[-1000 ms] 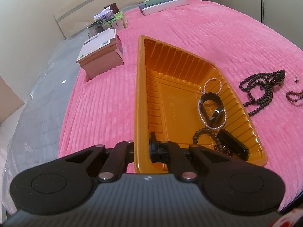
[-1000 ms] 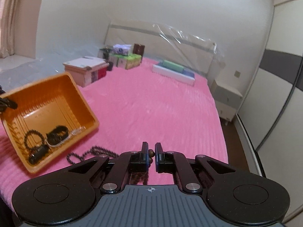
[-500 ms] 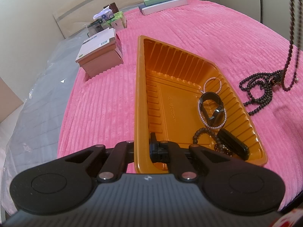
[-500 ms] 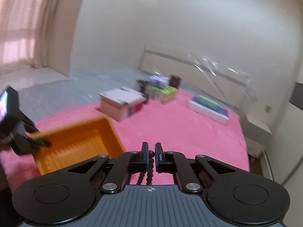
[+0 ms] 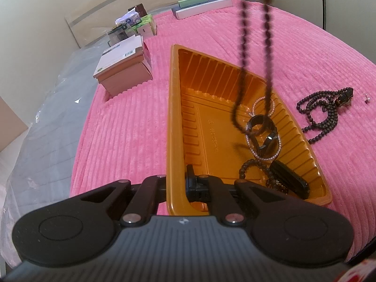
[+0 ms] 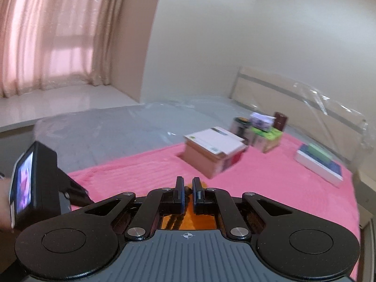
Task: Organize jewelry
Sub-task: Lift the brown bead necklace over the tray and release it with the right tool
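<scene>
We carry two matching black grippers, the left gripper (image 5: pixel 188 176) and right gripper (image 6: pixel 187 192), each with round-lobed linkage arms, silver screws and a ribbed grey housing.

Soft even indoor light, curtained window glow, fisheye-bent edges, motion-blurred right view

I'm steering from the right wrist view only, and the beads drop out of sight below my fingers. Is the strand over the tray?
Observer: Yes. The left wrist view shows the dark bead strand hanging as a loop over the orange tray, its low end near the black bangle.
Operator: Is anything steadying the tray?
Observer: The left gripper is shut on its near rim.
Operator: Is any jewelry outside it?
Observer: One dark bead necklace lies on the pink blanket, right of the tray.
</scene>
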Action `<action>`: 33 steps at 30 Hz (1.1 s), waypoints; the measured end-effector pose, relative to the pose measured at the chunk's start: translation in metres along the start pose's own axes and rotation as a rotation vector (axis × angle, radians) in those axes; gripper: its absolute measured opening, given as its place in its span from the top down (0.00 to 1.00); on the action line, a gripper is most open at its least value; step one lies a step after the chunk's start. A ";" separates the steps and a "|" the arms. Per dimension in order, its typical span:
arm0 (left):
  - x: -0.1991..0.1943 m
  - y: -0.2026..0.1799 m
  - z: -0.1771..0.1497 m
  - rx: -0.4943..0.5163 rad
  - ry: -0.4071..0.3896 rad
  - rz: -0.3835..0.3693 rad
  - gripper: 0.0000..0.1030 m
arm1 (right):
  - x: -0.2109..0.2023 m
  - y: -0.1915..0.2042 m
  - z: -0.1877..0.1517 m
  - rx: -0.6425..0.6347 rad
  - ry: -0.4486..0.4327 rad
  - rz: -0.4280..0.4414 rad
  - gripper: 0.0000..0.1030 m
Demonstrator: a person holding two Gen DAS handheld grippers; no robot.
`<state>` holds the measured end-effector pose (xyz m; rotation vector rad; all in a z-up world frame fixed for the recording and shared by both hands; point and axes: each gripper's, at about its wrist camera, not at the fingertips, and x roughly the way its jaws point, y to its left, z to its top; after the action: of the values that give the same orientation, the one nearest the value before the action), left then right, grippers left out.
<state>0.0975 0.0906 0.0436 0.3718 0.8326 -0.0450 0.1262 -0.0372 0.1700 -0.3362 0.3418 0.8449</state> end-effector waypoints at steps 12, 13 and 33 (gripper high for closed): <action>0.002 0.002 0.000 -0.006 0.004 -0.005 0.97 | 0.072 -0.013 -0.024 0.117 0.179 0.116 0.94; 0.002 0.003 0.000 -0.005 0.004 -0.005 0.97 | 0.075 -0.013 -0.029 0.119 0.195 0.120 0.94; 0.002 0.004 -0.001 -0.010 0.004 -0.004 0.97 | 0.002 -0.055 -0.111 0.384 0.170 -0.014 0.54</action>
<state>0.0990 0.0950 0.0428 0.3611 0.8370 -0.0434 0.1521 -0.1161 0.0781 -0.0518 0.6487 0.7203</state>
